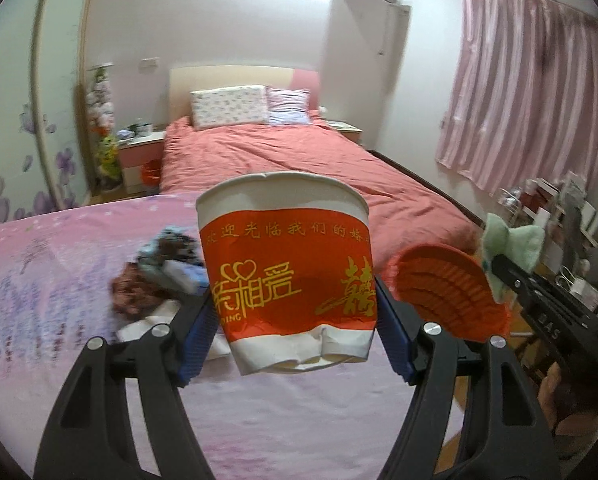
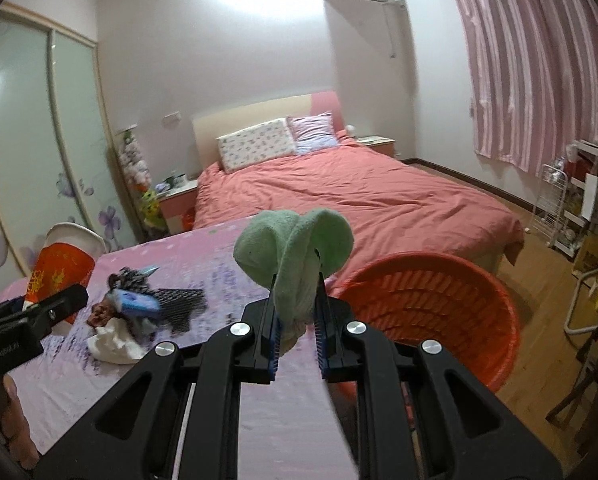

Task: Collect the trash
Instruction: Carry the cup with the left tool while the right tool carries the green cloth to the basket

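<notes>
Fingers of the left gripper (image 1: pixel 295 312) squeeze a dented red and white paper cup (image 1: pixel 287 264), lifted above the pink cloth (image 1: pixel 59 280). Fingers of the right gripper (image 2: pixel 297 320) pinch a green sock (image 2: pixel 295 252). An orange basket (image 2: pixel 431 304) sits close by. More trash (image 2: pixel 139 308) lies on the cloth.

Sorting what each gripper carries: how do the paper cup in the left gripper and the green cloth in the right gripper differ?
The paper cup is stiff, red and white with gold print, dented near its base; the green cloth is soft, plain and flops over.
The left gripper holds the cup with wide-set jaws; the right gripper pinches the cloth nearly shut.
Both are held up above the pink sheet, near the orange basket.
</notes>
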Tool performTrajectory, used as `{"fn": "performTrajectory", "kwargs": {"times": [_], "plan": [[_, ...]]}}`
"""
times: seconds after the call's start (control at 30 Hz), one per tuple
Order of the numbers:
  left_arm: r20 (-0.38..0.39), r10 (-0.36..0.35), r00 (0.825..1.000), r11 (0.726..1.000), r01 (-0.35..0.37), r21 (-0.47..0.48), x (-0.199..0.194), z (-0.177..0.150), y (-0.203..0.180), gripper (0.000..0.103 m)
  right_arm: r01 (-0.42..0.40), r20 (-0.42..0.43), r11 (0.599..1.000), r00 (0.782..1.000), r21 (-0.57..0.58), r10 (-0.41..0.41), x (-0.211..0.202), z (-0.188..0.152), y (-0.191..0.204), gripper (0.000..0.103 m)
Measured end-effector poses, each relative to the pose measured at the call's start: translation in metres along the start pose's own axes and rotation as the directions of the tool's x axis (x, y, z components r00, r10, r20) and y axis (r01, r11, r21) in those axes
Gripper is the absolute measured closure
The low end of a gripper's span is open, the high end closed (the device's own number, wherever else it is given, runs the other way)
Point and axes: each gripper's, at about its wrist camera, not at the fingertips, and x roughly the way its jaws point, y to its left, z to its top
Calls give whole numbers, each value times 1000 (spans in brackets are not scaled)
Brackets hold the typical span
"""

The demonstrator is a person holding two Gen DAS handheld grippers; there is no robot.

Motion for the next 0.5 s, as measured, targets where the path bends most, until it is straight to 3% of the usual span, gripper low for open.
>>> {"fn": "performTrajectory", "kwargs": {"times": [0.5], "plan": [[-83,-167,982,978,176,109,71,-7,-102,33,69,-30,985,997,155,-65,33,-3,-80,88]]}}
